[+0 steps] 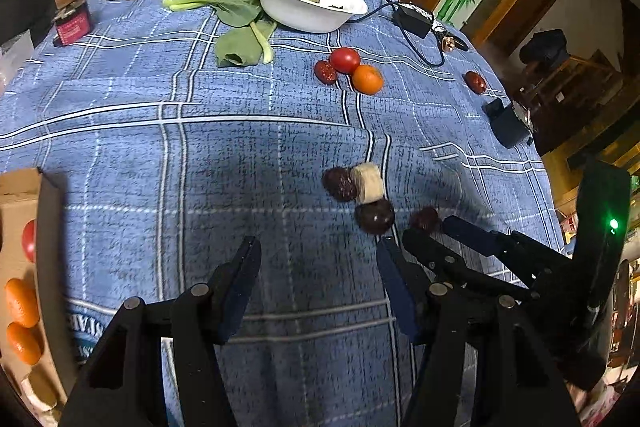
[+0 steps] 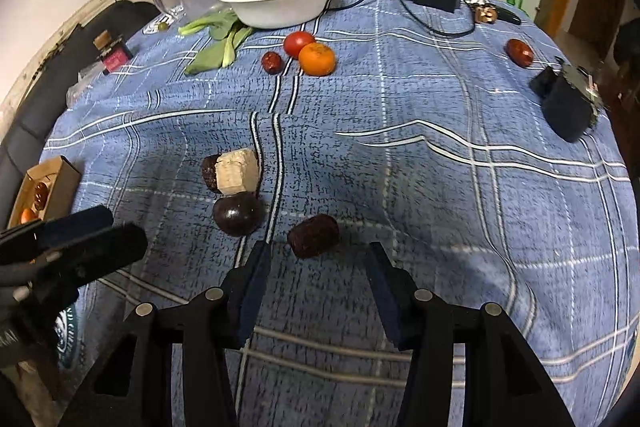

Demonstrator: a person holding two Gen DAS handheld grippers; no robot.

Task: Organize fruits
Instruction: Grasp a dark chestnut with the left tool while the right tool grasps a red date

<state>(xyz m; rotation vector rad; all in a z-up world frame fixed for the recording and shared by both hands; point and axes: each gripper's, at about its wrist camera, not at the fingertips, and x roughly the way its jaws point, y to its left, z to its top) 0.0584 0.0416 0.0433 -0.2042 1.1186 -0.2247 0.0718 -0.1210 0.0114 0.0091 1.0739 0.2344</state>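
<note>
Two grippers hovering over blue cloth [image 2: 440, 187], both spread wide, holding nothing. Right gripper [image 2: 318, 267] sitting just behind a date [image 2: 313, 235]; left gripper [image 1: 318, 269] nearby. Box [image 1: 18, 195] holding oranges [image 1: 21, 302] at left.

Blue plaid-clothed table [image 2: 440, 187] with white bowl [image 2: 280, 3], tomato [image 2: 298, 43], orange [image 2: 317, 59], dates [image 2: 313, 235], cardboard box [image 2: 52, 183].

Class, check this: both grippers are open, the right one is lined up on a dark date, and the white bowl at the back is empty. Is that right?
Not quite. The bowl is not empty: the right wrist view shows green leaves in it. The rest stands: the left gripper and right gripper are open, the right one facing the date.
</note>
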